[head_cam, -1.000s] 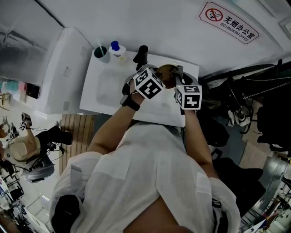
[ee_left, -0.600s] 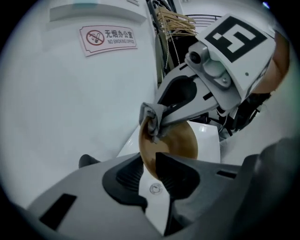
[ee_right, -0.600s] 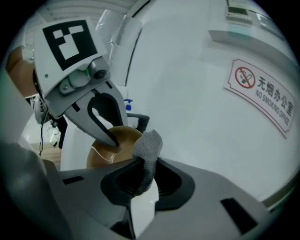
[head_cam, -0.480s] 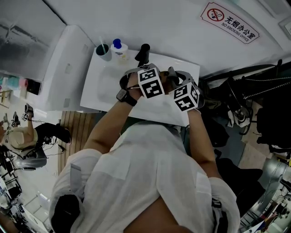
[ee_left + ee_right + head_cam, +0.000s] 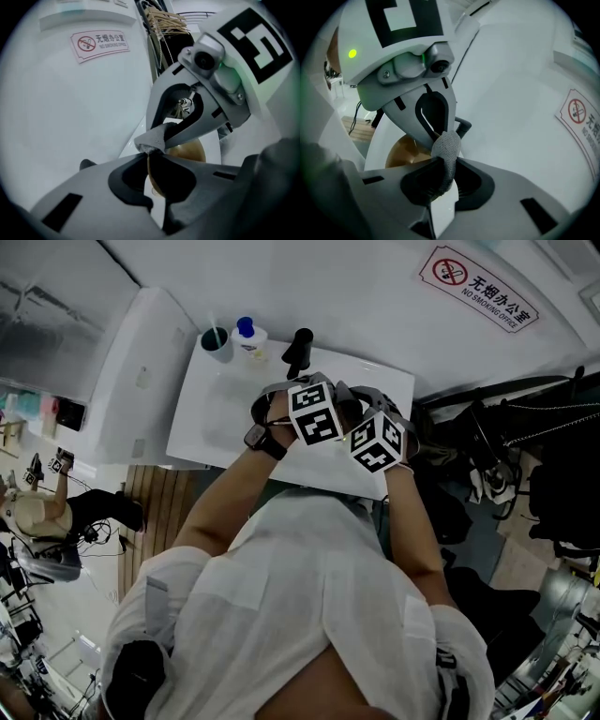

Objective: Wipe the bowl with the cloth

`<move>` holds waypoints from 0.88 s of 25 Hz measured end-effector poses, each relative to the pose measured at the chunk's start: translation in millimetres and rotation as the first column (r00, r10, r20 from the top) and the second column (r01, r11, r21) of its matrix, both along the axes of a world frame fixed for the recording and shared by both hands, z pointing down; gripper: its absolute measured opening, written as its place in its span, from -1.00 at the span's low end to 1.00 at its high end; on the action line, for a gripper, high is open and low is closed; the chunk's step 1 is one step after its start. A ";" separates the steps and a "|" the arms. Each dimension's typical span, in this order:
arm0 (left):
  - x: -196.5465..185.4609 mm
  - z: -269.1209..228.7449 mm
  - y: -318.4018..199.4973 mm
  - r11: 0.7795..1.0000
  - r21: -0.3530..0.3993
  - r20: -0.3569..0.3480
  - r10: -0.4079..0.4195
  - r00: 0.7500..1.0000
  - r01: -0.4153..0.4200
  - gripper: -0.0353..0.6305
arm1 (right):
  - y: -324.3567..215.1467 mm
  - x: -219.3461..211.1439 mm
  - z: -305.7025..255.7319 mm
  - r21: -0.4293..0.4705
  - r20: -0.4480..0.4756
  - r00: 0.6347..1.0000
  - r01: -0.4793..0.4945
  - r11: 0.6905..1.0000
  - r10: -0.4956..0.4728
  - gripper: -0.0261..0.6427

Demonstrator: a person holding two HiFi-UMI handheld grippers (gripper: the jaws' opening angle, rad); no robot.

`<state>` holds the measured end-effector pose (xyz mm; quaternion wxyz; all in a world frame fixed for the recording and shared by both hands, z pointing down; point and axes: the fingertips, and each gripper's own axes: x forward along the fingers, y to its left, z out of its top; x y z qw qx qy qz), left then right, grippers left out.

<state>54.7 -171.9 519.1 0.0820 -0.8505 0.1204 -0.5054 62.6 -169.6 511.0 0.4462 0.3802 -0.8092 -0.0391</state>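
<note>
The brown bowl [image 5: 190, 149] stands on edge over the white table [image 5: 220, 423]. My left gripper [image 5: 149, 157] is shut on its thin rim, its jaws having just been closing onto it. My right gripper [image 5: 442, 165] is shut on a folded grey cloth [image 5: 446, 151], whose end sticks out past the jaws. In the left gripper view the cloth [image 5: 151, 139] touches the bowl's rim just above my left jaws. The right gripper view shows the bowl [image 5: 404, 154] behind the left gripper's fingers [image 5: 437, 125]. From the head view both marker cubes hide the bowl and cloth.
At the table's far edge stand a dark cup [image 5: 216, 341], a white bottle with a blue cap [image 5: 247, 337] and a black upright fitting [image 5: 298, 351]. A white wall with a no-smoking sign [image 5: 476, 289] rises behind. Cables and dark gear lie to the right.
The right gripper has rolled and moved left until its cube sits beside the left one. The bowl, visible between the grippers a second ago, is now covered by the cubes.
</note>
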 end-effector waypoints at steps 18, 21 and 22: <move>0.0 16.8 -13.6 0.971 -0.136 -0.156 -0.219 0.963 0.199 -0.84 | -3.9 33.0 4.7 -0.088 0.374 0.882 -0.273 0.958 0.286 -0.69; 5.1 21.9 -6.6 0.963 -0.203 -0.168 -0.212 0.963 0.177 -0.81 | -3.5 41.1 10.3 -0.132 0.393 0.857 -0.305 0.943 0.332 -0.69; 7.1 23.5 -3.8 0.959 -0.228 -0.174 -0.209 0.962 0.167 -0.78 | -3.2 44.0 12.3 -0.146 0.397 0.850 -0.313 0.938 0.346 -0.69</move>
